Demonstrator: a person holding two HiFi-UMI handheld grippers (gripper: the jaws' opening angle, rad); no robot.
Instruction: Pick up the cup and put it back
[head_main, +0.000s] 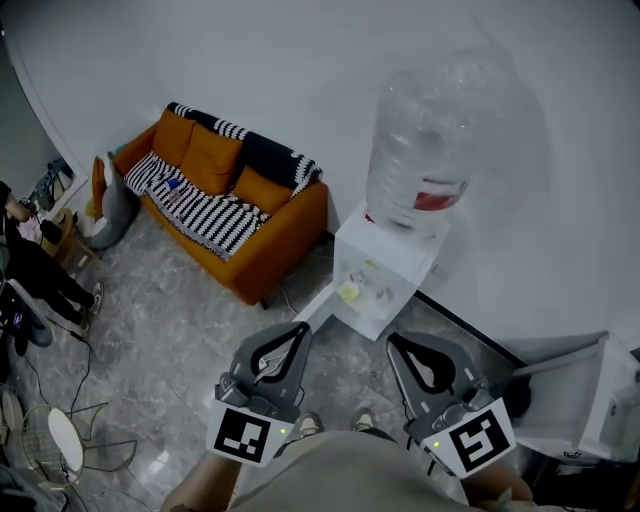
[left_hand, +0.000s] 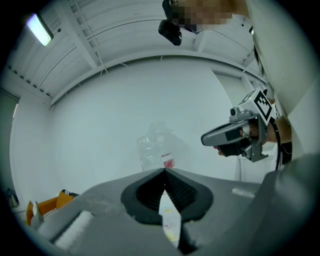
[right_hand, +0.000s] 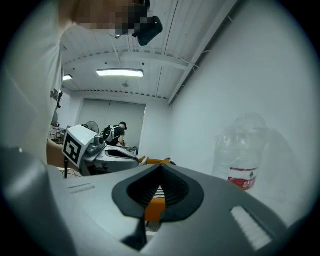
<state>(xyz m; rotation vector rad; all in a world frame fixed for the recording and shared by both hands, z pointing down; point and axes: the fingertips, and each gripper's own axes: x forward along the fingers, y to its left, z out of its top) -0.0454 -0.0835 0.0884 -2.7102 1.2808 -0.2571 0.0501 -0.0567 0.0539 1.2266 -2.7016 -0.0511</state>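
Head view: left gripper and right gripper have jaws closed, empty; ahead, a water bottle bears a red label, writing unreadable.

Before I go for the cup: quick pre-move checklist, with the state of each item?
1. Left gripper empty: ok. Jaws are together with nothing between them.
2. Right gripper empty: ok. Jaws are together with nothing held.
3. Jaws open for a grasp: not ok. Both are shut.
4. Target located: cannot tell. A small yellowish thing, likely the cup, sits on the dispenser shelf, but it is too small to confirm.
5. Way to the dispenser free: ok. In the head view only floor shows between the grippers and the dispenser.
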